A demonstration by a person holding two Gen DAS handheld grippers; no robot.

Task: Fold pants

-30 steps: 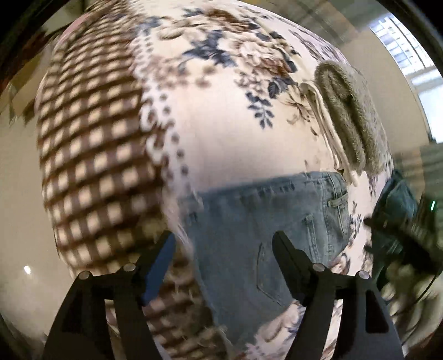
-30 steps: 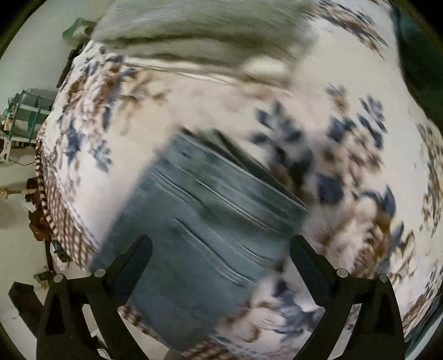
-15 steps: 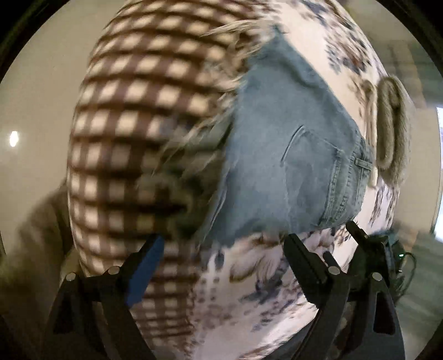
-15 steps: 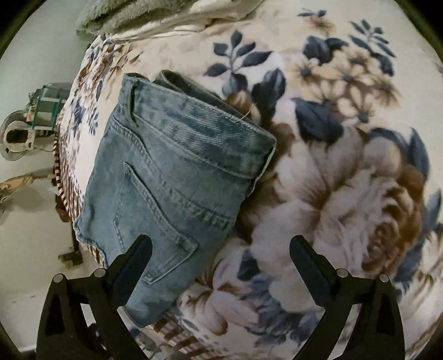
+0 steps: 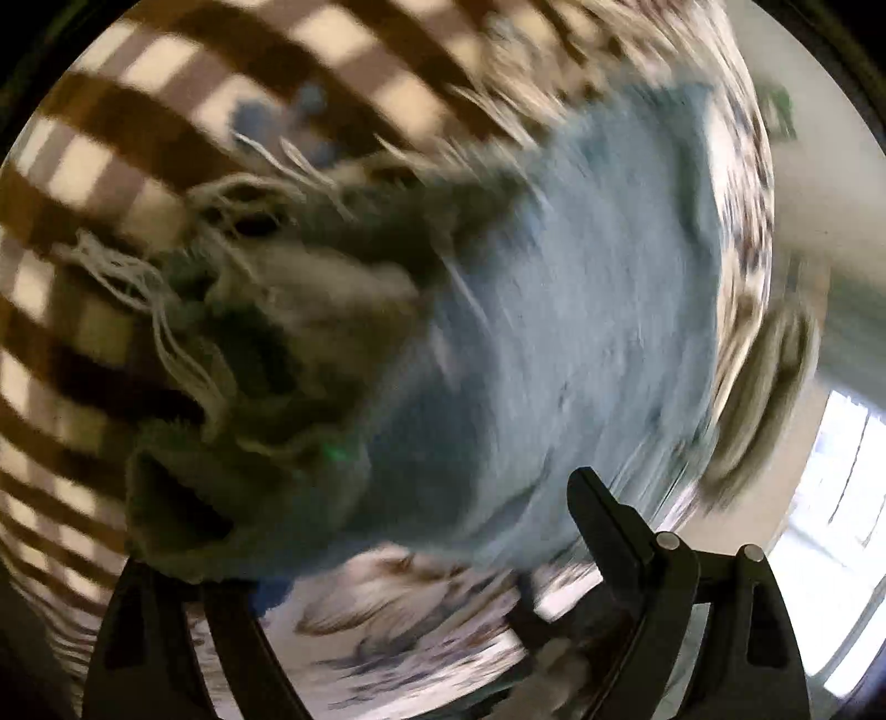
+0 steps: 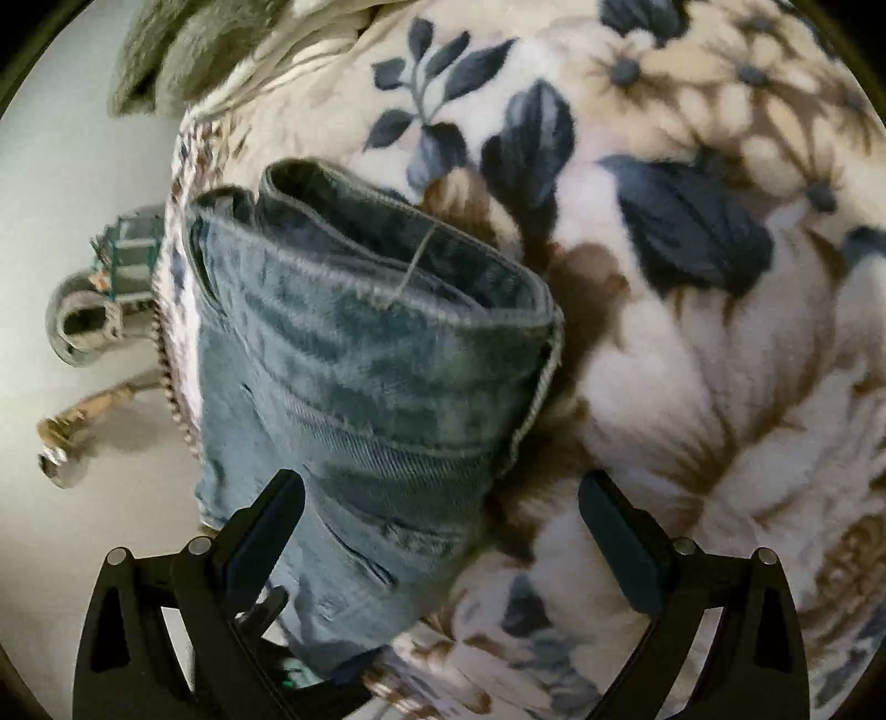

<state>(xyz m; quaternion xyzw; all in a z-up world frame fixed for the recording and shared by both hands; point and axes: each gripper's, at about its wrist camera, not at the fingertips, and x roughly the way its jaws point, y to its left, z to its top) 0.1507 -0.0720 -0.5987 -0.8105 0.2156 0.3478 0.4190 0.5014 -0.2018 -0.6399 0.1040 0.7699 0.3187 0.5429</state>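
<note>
While folded jeans point(image 6: 360, 399) lie on floral blanket point(image 6: 692, 332), both grippers point(image 6: 440, 531) point(image 5: 410, 554) spread, holding nothing; no readable writing.

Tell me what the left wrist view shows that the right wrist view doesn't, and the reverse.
Only the left wrist view: the brown checked cloth, frayed white hem threads lying on it, and a bright window; it is motion-blurred. Only the right wrist view: the jeans' folded waistband edge in sharp focus, and floor clutter beyond the table. Both: the folded jeans on the floral blanket, a grey-green towel, and open gripper jaws.
</note>
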